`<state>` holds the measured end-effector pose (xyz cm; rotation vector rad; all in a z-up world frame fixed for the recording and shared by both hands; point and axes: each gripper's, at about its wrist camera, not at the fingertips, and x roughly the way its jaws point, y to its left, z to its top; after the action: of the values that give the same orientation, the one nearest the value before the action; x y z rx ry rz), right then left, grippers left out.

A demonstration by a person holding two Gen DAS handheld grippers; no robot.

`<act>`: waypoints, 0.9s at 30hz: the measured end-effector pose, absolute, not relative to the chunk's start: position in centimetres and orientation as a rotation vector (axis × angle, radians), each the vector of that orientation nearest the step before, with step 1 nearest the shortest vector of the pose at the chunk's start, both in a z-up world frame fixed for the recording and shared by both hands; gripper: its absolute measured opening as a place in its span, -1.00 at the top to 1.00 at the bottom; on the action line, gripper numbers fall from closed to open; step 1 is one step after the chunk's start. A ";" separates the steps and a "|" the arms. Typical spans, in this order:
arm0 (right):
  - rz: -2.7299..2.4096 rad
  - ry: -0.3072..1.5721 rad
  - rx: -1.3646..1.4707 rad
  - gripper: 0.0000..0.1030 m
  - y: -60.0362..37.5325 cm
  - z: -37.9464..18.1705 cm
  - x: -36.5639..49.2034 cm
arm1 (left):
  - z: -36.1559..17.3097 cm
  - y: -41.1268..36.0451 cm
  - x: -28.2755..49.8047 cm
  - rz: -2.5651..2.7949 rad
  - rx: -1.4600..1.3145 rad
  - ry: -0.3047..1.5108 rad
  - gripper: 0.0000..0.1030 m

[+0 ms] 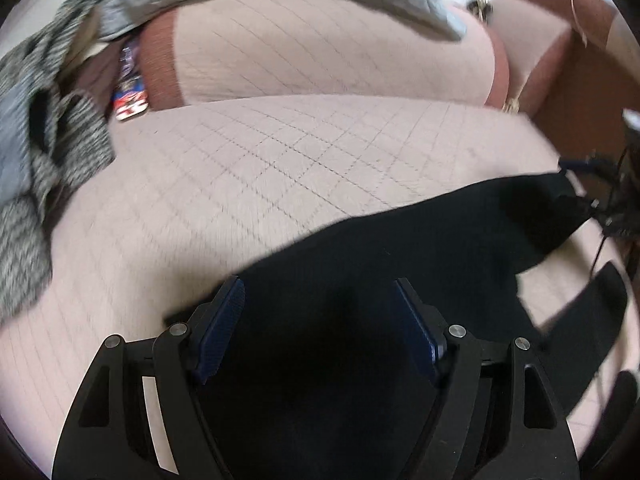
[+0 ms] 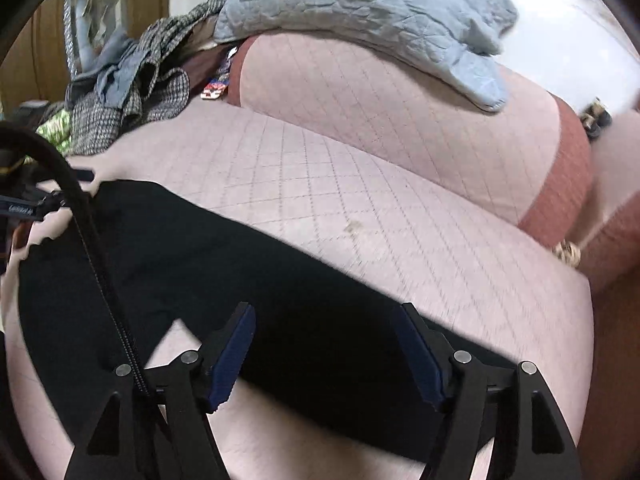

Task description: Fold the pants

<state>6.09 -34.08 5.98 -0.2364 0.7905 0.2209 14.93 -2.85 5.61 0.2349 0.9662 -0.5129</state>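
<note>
Black fabric: the pants [image 2: 192, 264] lie flat on the pink quilted sofa seat [image 2: 360, 216], along its front edge, as a long dark band running across the seat.
Pants, left end: in the left wrist view the cloth [image 1: 400, 248] spreads wide under the tool and tapers toward the seat's right side, where a separate dark strip [image 1: 592, 320] lies just beside it near the front edge; I cannot tell whether that strip is a leg or a strap.
Left tool [image 1: 320, 324]: jaws wide apart above the dark cloth, blue pads clear of it, nothing clamped.
Right tool [image 2: 326, 352]: jaws apart over the band near the front edge, pads not pressing the cloth, nothing held.
Cable: a black cord [image 2: 100, 264] crosses the pants in the right wrist view.
Progress: judging by the narrow band, the legs seem already laid one on the other lengthwise and let go; the crosswise folds that shorten it look not yet done.
Left to do: probably take one end with both tools and carry it over toward the other.
Surroundings: a grey quilted blanket [image 2: 360, 4] hangs over the sofa back, and a heap of tweed and grey clothes [image 2: 132, 92] sits at the seat's far left corner, well apart from the pants.
</note>
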 end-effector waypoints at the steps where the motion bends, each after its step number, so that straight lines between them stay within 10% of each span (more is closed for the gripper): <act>1: 0.235 0.799 -0.250 -0.45 -34.2 5.8 6.8 | 5.1 -3.2 15.7 -0.523 0.257 0.978 -0.46; 10: 0.301 0.956 -0.327 -0.39 -34.3 1.4 12.4 | 1.4 -7.3 17.9 -0.593 0.487 0.984 -0.48; 12: 0.332 0.925 -0.318 0.42 -33.8 1.7 12.3 | 1.2 -7.6 18.3 -0.599 0.487 0.983 -0.28; 14: 0.296 0.895 -0.397 0.86 -32.3 2.0 11.8 | 1.3 -7.8 18.2 -0.643 0.457 0.984 0.33; 16: 0.272 0.884 -0.443 0.89 -31.4 2.4 10.9 | 1.6 -8.4 17.3 -0.628 0.480 0.945 0.79; 27: 0.262 0.629 -0.447 0.93 -28.6 9.5 -7.7 | 9.9 -3.3 4.1 -0.617 0.262 0.734 0.85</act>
<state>-7.70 -28.58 9.49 -0.4473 0.6293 0.2623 4.12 -3.32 9.91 0.2615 0.7343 -0.6165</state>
